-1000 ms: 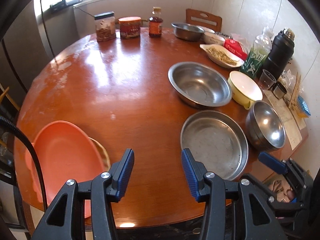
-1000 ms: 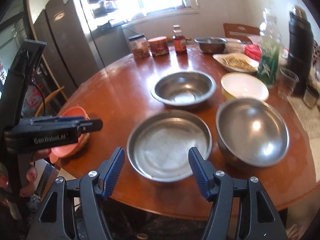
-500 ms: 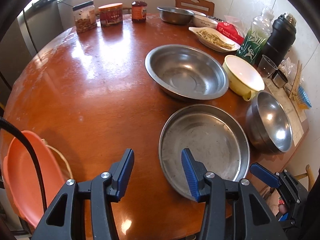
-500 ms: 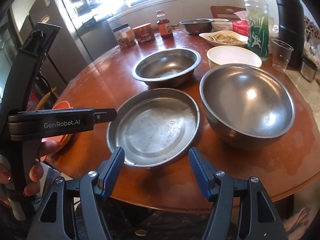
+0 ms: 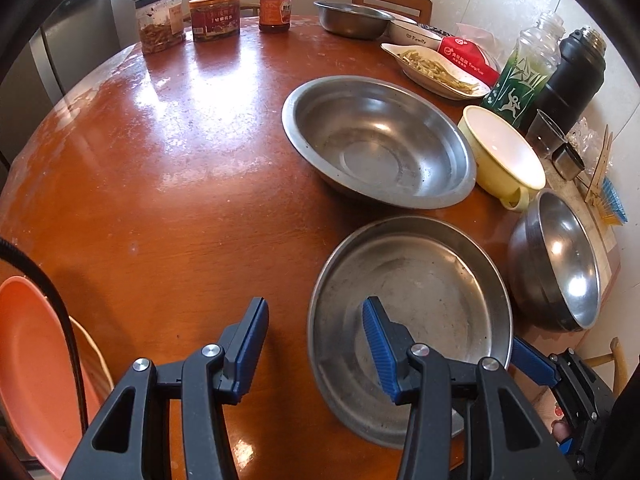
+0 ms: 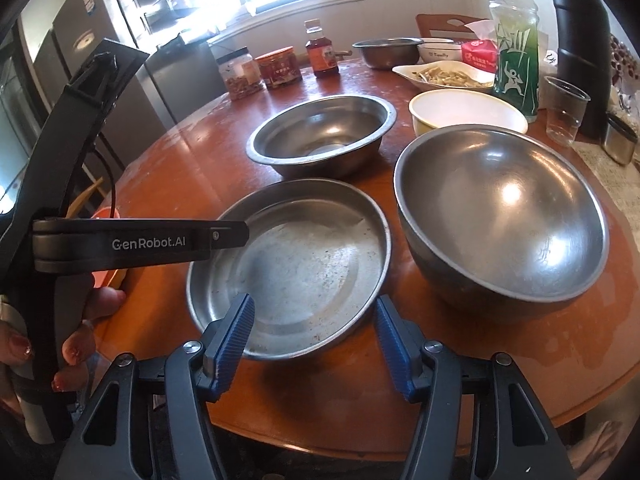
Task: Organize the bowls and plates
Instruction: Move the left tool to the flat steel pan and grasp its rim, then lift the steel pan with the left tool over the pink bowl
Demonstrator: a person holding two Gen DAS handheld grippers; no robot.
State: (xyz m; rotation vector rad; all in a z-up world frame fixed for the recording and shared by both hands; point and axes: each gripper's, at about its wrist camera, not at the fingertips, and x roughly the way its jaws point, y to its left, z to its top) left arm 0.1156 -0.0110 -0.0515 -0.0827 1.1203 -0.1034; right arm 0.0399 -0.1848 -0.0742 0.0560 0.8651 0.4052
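Near the table's front edge, your 2 grippers have closed in on the shallow round steel plate; the right gripper has just narrowed, gaping, empty, while the left gripper straddles its rim unclamped.

Each gripper, the left gripper and the right gripper, is built of matte black plastic arms pinned with round silver screws, and its two fingers are faced with ribbed blue pads. White "GenRobot.AI" lettering is carried on the black side of the left gripper, a black cable is seen beside it, and dark red nail polish is worn on the fingers of the hand around its handle.
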